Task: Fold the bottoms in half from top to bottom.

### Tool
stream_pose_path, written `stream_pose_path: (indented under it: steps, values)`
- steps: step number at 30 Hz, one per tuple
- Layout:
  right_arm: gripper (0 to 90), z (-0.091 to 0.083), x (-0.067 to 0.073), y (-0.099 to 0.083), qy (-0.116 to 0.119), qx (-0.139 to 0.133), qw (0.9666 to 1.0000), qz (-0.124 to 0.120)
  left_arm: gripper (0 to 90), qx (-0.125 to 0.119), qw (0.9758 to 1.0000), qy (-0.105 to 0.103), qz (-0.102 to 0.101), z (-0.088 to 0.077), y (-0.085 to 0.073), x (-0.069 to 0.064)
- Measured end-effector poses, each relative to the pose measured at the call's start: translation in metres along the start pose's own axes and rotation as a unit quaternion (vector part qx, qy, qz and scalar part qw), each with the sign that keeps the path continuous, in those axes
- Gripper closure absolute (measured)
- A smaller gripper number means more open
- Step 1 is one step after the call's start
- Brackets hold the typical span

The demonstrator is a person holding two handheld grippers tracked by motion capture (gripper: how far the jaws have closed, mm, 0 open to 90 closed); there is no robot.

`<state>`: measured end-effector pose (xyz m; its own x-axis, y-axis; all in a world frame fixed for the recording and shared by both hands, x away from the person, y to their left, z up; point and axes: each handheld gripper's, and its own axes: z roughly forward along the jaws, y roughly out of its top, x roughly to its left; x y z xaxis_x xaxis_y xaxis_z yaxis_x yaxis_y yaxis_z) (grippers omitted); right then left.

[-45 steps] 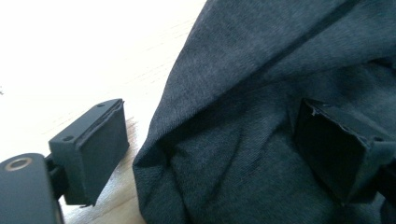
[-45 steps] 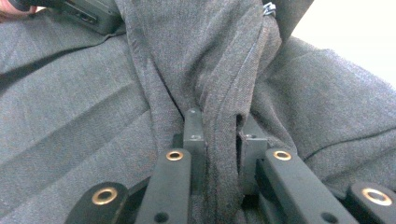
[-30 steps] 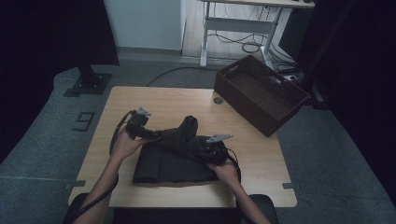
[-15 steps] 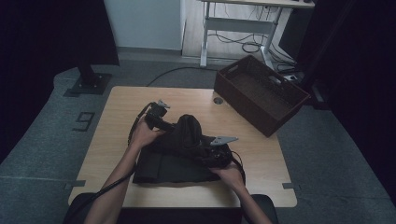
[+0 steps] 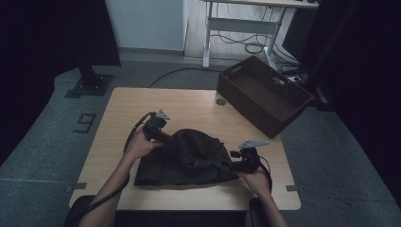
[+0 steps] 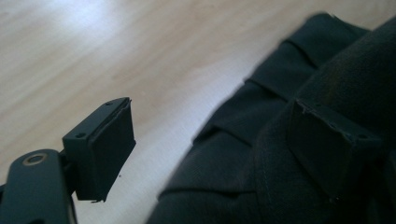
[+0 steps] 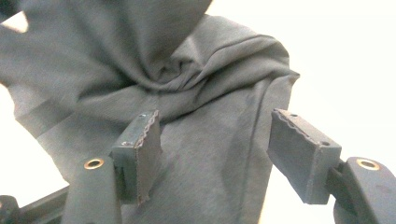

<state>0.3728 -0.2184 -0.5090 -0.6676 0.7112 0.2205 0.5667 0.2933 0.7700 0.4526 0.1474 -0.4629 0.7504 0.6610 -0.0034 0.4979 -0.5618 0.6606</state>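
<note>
A pale wooden table takes up the middle of the room, and at its far right corner a big dark brown crate sits tilted, its open top facing up, hanging partly over the table edge. On the near half of the table lies a dark garment, folded into a rough rectangle whose long side runs left to right, along the table's near edge; its flat folded part lies toward the person, while a loose fold is bunched up into a hump on the far side, near the middle. The person's left hand brings the left gripper in at the garment's far left corner; in the left gripper view its jaws stand spread apart, one over bare wood and the other lying against the cloth, with nothing pinched between them. The right hand holds the right gripper at the garment's right edge. Its jaws have just been opening, and in the right gripper view they stand well apart above the rumpled cloth, the pads not pressing on it.
</note>
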Motion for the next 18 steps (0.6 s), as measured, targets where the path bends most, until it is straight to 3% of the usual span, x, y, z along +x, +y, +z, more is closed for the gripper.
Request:
stream_pose_path:
  steps: [4, 6, 10, 14, 18]
  values:
    - [34.4, 0.004, -0.003, 0.008, -0.007, 0.001, 1.0000, -0.004, 15.3, 0.010, 0.9992, -0.021, 0.032, -0.007, -0.014, -0.011]
    - [34.4, 0.007, -0.003, 0.014, -0.010, -0.003, 0.9999, -0.007, 14.4, 0.011, 0.9986, -0.019, 0.048, -0.011, -0.016, -0.014]
    - [32.8, 0.016, -0.002, 0.031, -0.013, -0.012, 0.9998, -0.008, 15.0, -0.015, 0.9992, -0.016, 0.033, -0.015, -0.006, -0.011]
    - [30.7, 0.028, 0.002, 0.045, -0.009, -0.023, 0.9997, -0.006, 15.0, 0.002, 0.9984, -0.019, 0.054, -0.010, -0.006, -0.021]
    - [29.8, 0.042, 0.012, 0.049, 0.004, -0.007, 0.9998, -0.016, 15.0, 0.018, 0.9976, -0.011, 0.066, -0.006, -0.020, -0.033]
